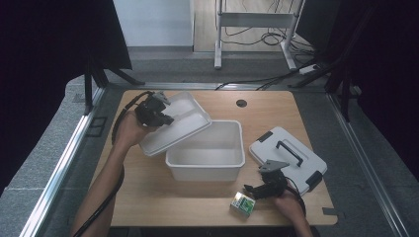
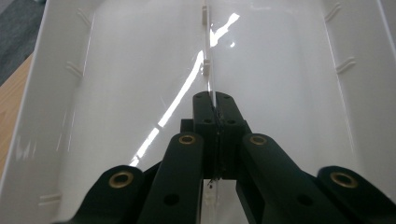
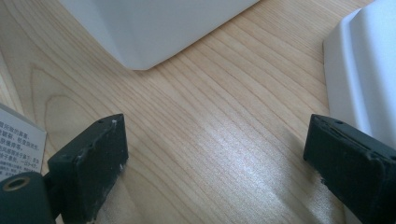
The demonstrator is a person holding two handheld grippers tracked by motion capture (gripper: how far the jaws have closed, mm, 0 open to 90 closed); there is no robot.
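White inner tray (image 1: 175, 123) held tilted over the white bin's (image 1: 207, 158) left-rear rim, left gripper (image 1: 154, 112) w/ jaws clamped on its centre divider (image 2: 208, 60); right gripper (image 1: 257, 190) low near front edge, jaws wide apart, betw. small green box (image 1: 242, 203) and handled lid (image 1: 286, 157); light wood table (image 1: 163, 197); grey floor, cables, dark curtains beyond.

Black tongs (image 2: 215, 109) with brass-ringed pivots and small screws; black cables; bare forearms, no sleeves.
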